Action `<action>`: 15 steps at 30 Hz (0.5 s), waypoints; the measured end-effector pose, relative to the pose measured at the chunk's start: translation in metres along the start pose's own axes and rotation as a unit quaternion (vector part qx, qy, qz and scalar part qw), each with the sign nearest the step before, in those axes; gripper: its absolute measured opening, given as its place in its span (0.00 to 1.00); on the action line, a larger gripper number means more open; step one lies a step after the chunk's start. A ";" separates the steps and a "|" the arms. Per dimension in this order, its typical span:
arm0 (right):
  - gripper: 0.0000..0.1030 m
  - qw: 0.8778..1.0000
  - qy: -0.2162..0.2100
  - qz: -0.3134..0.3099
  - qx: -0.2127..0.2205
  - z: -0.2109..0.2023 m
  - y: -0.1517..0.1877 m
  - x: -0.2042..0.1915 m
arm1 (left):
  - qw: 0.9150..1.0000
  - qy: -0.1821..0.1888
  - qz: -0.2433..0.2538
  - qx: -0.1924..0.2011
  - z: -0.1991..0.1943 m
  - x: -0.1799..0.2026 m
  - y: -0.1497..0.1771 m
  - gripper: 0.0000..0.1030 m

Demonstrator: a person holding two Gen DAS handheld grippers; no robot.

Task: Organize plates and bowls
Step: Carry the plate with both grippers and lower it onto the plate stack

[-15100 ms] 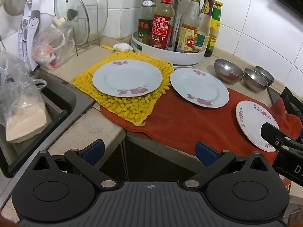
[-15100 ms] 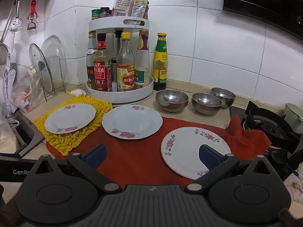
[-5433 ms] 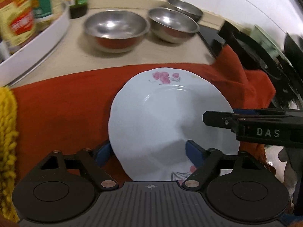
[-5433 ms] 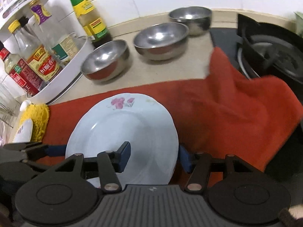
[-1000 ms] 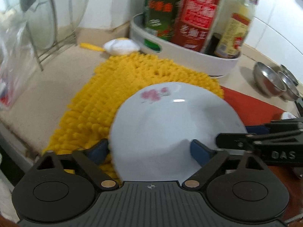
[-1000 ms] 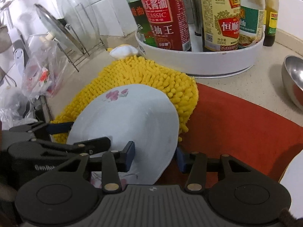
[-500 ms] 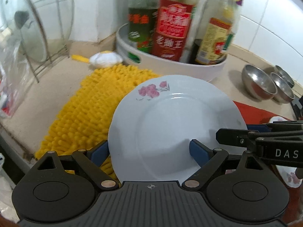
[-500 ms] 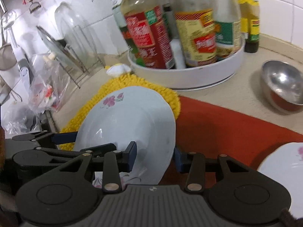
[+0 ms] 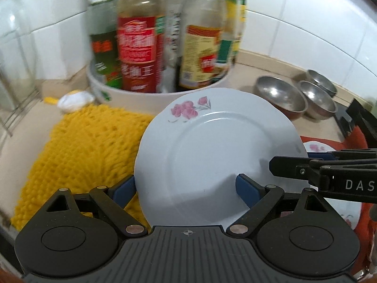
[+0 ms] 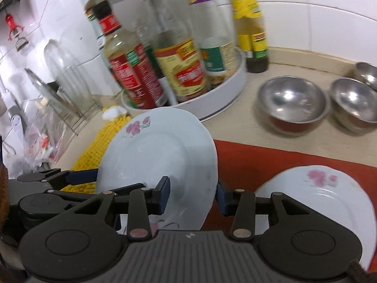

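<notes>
- While both claws share 1 load, my right gripper (image 10: 192, 197) is clamped on the near rim of the flowered plate (image 10: 160, 151), 1 blue pad on its face and the other behind its edge.
- My left gripper (image 9: 186, 188) stands wide, yet it is closed on the same plate: 1 pad presses the left rim, the other lies on the face.
- That plate is off the counter, tilted, with its pink flower at the far edge.
- Just below it on my left lies the yellow shaggy mat (image 9: 82, 141); on my right spreads the red cloth (image 10: 259, 160).
- A second plate (image 10: 318, 202) with the same flower rests flat on the red cloth, apart from the held one.
- Further back, 3 steel bowls (image 10: 292, 103) stand in a row on the bare counter, mouths up.
- Beside them, against the tiled wall, the white turntable tray (image 9: 101, 89) holds several sauce bottles (image 9: 139, 44), blurred.
</notes>
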State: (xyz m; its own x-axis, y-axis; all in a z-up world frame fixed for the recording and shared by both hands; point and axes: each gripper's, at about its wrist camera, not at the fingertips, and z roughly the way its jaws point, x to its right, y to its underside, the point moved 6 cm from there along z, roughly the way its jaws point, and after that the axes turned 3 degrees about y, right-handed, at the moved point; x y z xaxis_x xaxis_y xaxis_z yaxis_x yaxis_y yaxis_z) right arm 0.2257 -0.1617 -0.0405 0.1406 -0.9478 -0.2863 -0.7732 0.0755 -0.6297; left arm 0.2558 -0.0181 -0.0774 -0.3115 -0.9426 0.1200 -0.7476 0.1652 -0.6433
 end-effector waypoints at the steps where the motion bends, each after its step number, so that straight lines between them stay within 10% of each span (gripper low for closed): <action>1: 0.38 1.000 0.003 0.004 0.002 -0.003 0.000 0.004 | 1.000 0.004 0.004 0.000 0.002 0.005 -0.001 0.91; 15: 0.38 0.994 0.070 0.077 0.031 -0.057 0.021 0.076 | 0.994 0.068 0.082 -0.009 0.017 0.092 -0.008 0.91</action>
State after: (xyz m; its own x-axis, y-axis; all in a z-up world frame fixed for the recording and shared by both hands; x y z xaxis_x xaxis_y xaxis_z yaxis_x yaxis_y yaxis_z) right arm 0.1853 -0.2501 -0.0343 -0.0663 -0.9571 -0.2822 -0.7383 0.2373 -0.6313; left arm 0.2426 -0.1114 -0.0742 -0.5054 -0.8549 0.1174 -0.6909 0.3194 -0.6485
